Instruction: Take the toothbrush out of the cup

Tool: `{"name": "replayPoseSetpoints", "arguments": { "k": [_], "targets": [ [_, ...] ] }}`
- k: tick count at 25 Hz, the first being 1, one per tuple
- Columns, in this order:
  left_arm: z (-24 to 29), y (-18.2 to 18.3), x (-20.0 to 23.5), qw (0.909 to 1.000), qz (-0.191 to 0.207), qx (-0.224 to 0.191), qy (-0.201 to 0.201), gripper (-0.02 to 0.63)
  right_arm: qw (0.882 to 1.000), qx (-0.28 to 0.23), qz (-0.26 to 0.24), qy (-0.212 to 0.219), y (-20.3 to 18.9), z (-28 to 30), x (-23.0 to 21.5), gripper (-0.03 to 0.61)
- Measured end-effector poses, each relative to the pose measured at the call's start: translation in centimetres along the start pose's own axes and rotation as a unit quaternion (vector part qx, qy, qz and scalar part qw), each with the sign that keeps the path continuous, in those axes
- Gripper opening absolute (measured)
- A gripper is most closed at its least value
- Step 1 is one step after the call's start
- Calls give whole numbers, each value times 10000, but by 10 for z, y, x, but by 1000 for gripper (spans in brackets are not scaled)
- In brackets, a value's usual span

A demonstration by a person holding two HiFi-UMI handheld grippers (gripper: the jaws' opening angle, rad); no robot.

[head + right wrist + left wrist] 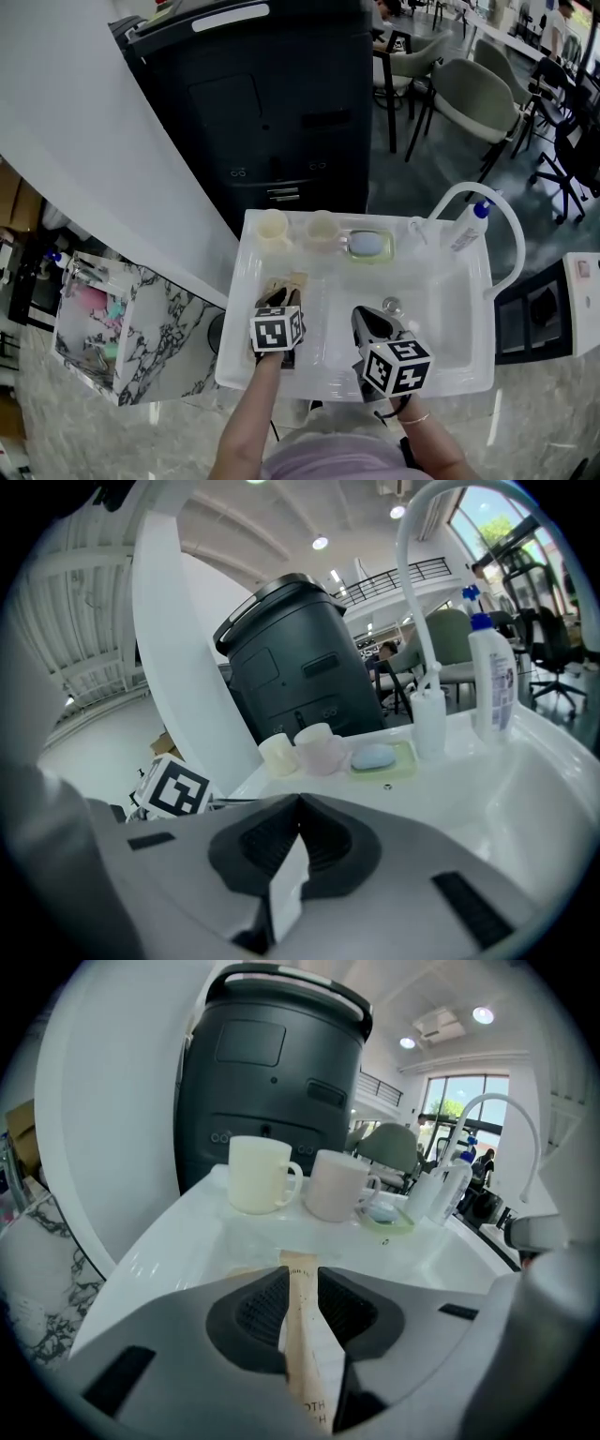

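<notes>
A brown paper toothbrush packet (302, 1335) lies lengthwise between the jaws of my left gripper (298, 1283), over the sink's left side. The jaws stand slightly apart beside its edges, not pressing. In the head view the packet (284, 284) pokes out ahead of the left gripper (278, 298). My right gripper (300, 803) is shut on a white paper strip (286, 888) and hovers over the basin near the drain (392, 305). A cream cup (272, 228) and a pink cup (322, 228) stand upright on the back ledge. Nothing sticks out of either.
The white sink (469, 370) has a soap dish (368, 246) with pale blue soap, a white bottle (469, 225) and a curved tap (502, 216) at the back right. A black bin (272, 103) stands behind it. A marble shelf (141, 319) is at the left, chairs (478, 94) at the far right.
</notes>
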State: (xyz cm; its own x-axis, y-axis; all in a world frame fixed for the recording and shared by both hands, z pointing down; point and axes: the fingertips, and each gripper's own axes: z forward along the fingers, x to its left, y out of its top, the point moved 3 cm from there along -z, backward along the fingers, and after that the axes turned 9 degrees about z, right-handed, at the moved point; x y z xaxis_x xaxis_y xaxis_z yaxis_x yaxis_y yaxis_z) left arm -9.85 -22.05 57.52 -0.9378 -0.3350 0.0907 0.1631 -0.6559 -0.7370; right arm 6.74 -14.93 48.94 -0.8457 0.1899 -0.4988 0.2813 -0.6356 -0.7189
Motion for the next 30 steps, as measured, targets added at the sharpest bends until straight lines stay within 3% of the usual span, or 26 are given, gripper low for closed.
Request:
{"name": "replayPoseSetpoints", "arguments": {
  "k": [14,30],
  "targets": [
    [-103,37,12,9887,170,-1487,65,61,9990,-234,-282,250,-4,-24,44,5],
    [-200,19,31,9716,228,-2313,441,3,9948,-705,-584,444,-5,-58,79,3]
  ]
}}
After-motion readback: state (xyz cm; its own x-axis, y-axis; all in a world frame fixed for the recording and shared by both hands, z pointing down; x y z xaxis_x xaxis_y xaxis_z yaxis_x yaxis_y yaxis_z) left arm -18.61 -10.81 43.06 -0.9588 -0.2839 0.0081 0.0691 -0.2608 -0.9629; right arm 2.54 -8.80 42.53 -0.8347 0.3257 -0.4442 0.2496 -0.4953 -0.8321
